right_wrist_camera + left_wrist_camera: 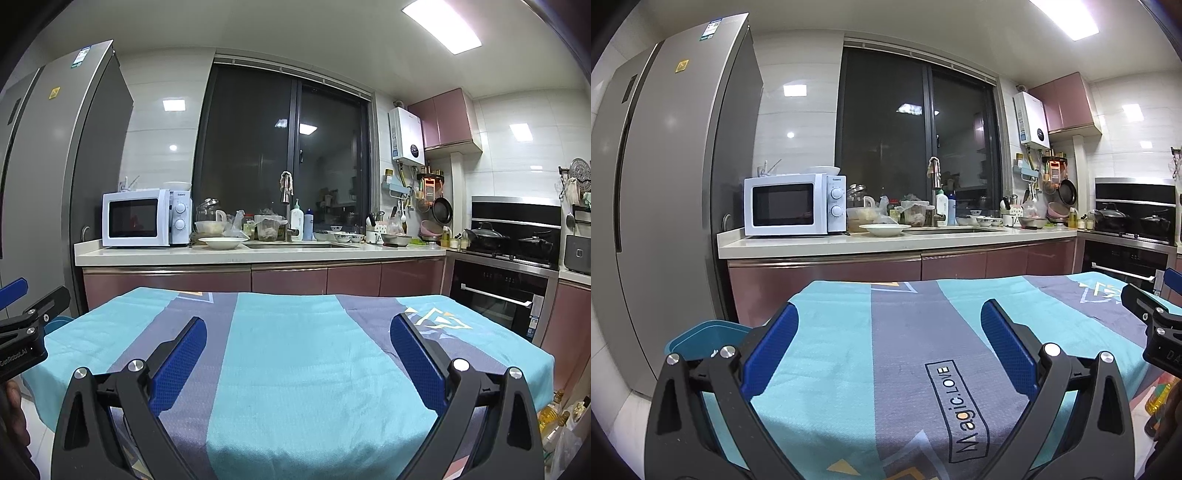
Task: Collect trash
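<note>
Both grippers hover over the table, jaws spread wide and empty: the left gripper [888, 345] near the table's left edge, the right gripper [298, 360] further right. No trash shows on the striped teal cloth [295, 350]. A blue bin [701, 338] (partly hidden) sits beside the table's left edge.

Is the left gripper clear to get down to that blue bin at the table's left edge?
Probably yes. The left gripper is open and holds nothing, and the blue bin sits just left of its left finger, below the table edge. Only the bin's rim shows; nothing visible blocks it.
</note>
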The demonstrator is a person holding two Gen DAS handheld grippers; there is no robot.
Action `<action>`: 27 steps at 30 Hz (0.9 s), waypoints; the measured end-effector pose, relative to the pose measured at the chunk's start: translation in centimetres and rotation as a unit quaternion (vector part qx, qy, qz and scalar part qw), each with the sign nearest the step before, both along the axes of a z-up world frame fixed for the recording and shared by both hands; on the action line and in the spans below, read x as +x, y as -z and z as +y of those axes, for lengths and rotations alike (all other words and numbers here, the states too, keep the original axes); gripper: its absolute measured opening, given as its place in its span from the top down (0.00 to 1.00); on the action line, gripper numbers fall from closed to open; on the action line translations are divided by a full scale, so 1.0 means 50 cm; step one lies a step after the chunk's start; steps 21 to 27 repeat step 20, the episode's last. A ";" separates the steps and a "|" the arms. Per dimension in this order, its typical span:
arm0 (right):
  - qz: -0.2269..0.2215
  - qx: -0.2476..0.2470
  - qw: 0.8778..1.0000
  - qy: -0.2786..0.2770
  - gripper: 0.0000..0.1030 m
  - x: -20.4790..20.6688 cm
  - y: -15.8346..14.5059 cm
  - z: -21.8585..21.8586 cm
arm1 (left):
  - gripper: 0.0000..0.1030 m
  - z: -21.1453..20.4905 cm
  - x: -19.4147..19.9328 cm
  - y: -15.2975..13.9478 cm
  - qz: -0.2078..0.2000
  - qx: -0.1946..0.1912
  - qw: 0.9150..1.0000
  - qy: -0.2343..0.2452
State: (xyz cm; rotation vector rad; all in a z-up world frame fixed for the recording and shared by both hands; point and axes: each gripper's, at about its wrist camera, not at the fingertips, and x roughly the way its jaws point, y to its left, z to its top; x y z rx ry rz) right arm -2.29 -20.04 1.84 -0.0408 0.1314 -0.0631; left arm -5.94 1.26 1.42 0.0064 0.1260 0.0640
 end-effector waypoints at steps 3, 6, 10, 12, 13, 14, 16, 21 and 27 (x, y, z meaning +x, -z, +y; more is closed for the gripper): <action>0.000 0.000 1.000 0.000 0.07 0.001 -0.001 0.000 | 0.05 -0.003 -0.001 0.001 -0.001 0.001 1.000 0.001; 0.000 0.000 1.000 0.000 0.07 0.001 -0.001 0.000 | 0.05 -0.003 0.001 0.003 0.000 0.001 1.000 0.003; 0.000 0.001 1.000 0.000 0.07 0.001 -0.001 0.000 | 0.05 -0.002 0.001 0.002 0.000 0.000 1.000 0.003; 0.003 0.001 1.000 -0.001 0.07 0.003 0.000 0.000 | 0.05 -0.002 0.002 0.003 0.001 -0.001 1.000 0.003; 0.004 0.002 1.000 -0.002 0.07 0.005 0.000 0.000 | 0.05 -0.001 0.004 0.003 0.002 -0.003 1.000 0.002; 0.007 0.002 1.000 -0.001 0.07 0.008 0.000 -0.001 | 0.05 0.003 0.009 0.002 0.005 -0.008 1.000 -0.001; 0.010 0.002 1.000 0.001 0.07 0.016 0.001 -0.004 | 0.05 0.008 0.019 0.004 0.011 -0.012 1.000 -0.005; 0.026 0.001 1.000 0.007 0.07 0.053 -0.002 -0.027 | 0.05 0.022 0.051 0.004 0.026 -0.016 1.000 -0.007; 0.026 0.001 1.000 0.007 0.07 0.053 -0.002 -0.027 | 0.05 0.022 0.051 0.004 0.026 -0.016 1.000 -0.007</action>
